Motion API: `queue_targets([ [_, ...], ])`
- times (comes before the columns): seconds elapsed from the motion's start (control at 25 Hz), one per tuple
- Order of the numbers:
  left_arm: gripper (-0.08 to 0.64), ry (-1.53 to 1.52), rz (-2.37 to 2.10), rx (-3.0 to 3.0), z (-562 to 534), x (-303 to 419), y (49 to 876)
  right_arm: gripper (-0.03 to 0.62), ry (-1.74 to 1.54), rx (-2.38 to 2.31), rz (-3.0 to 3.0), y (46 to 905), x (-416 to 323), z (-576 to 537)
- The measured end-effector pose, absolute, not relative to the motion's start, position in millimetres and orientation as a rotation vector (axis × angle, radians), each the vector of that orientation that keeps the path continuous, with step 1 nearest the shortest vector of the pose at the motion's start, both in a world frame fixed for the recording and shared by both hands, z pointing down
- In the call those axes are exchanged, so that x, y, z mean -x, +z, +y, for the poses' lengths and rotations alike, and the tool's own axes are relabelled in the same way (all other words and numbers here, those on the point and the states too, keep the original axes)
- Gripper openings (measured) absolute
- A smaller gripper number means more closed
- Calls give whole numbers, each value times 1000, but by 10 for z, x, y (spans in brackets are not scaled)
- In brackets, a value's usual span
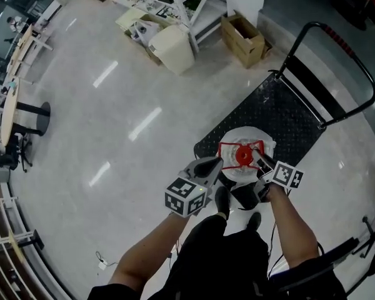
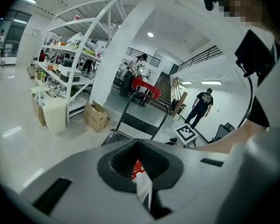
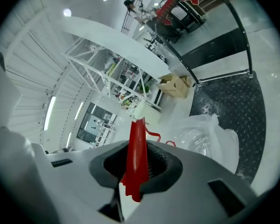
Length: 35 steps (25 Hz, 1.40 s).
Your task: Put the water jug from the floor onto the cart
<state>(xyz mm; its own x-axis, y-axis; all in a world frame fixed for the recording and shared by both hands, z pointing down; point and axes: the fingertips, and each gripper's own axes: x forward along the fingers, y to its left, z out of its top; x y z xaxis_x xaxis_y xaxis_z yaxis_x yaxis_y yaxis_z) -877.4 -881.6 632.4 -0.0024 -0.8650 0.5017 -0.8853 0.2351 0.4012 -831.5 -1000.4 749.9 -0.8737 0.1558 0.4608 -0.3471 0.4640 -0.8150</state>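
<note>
The left tool (image 1: 211, 165) and the right tool (image 1: 263, 162) are each clamped on a red strap (image 3: 136, 157) of the white-bagged water jug (image 1: 247, 136), which is at frame centre over the near end of the black cart (image 1: 281, 105).

Bagged water jug (image 1: 239, 171), red-capped, upright over cart (image 1: 281, 111) near end.
</note>
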Motion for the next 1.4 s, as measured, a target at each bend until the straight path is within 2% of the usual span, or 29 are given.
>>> queue_targets([
  [0.2, -9, 24, -1822, -1620, -8847, 8798, 6424, 61, 1402, -176, -2272, 7523, 8321, -10134],
  [0.56, -9, -3, -1806, -1610, -8948, 8586, 6385, 61, 1491, -345, -2208, 7784, 7725, -10548],
  [0.76, -9, 32, -1821, -1640, -9081, 8382, 6248, 64, 1328, -365, -2221, 7896, 7515, -10614],
  [0.88, -9, 47, -1844, -1653, -9129, 8268, 6117, 97, 1260, -363, -2242, 7777, 7325, -10610],
  [1.04, -9, 31, -1894, -1705, -9277, 8171, 5801, 97, 1030, -360, -2362, 7265, 7163, -10757],
  [1.4, -9, -122, -1986, -1805, -9657, 7683, 4789, 96, 510, -313, -2749, 5036, 6880, -10949],
])
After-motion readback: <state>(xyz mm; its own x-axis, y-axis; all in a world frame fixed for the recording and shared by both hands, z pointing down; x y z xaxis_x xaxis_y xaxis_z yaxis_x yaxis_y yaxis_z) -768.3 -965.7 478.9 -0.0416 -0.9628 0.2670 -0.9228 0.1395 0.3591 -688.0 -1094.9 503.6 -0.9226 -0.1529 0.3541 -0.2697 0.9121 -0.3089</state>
